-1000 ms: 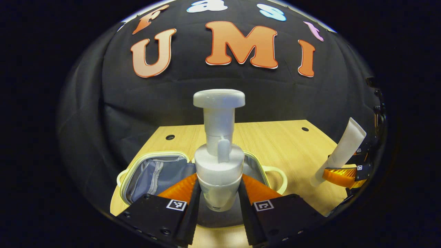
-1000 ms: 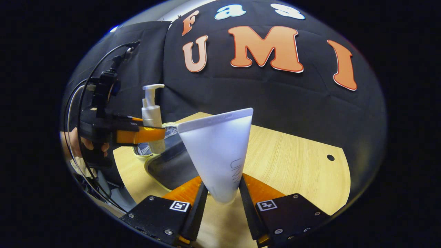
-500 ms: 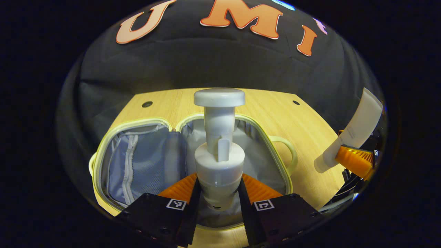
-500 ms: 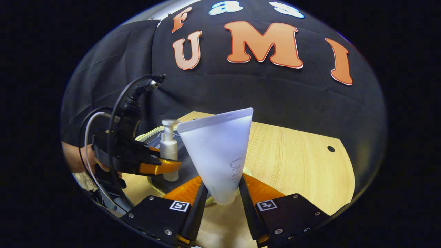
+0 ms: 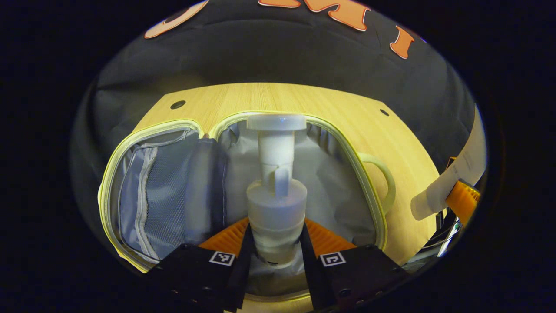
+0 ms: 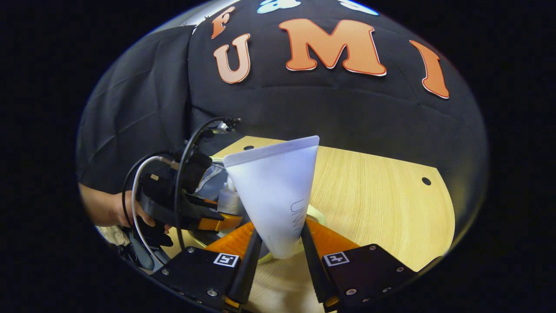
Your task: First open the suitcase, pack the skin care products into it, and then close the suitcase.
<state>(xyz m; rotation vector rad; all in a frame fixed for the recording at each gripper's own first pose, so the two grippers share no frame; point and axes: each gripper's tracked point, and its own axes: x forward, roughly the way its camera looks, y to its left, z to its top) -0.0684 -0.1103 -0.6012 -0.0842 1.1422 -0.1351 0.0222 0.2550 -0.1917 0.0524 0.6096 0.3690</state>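
The small suitcase (image 5: 369,191) with a pale yellow rim lies open on the wooden table, grey lining up. My left gripper (image 5: 274,256) is shut on a white pump bottle (image 5: 276,191), held upright low over the right half of the case. In the right gripper view, my right gripper (image 6: 280,252) is shut on a white tube (image 6: 278,191), flat end up, above the table just right of the case. The left gripper (image 6: 208,219) with the pump bottle (image 6: 228,200) is partly hidden behind the tube. The tube (image 5: 456,178) also appears at the right edge of the left gripper view.
The left half of the suitcase has a mesh zip pocket (image 5: 152,187). A looped handle (image 5: 384,182) sticks out on the case's right side. The wooden table (image 6: 382,195) stretches to the right. A hand (image 6: 117,208) and cables trail behind the left gripper.
My left gripper has tilted down and lowered the pump bottle into the open case. The right gripper has kept the tube and shifted slightly closer to the case.
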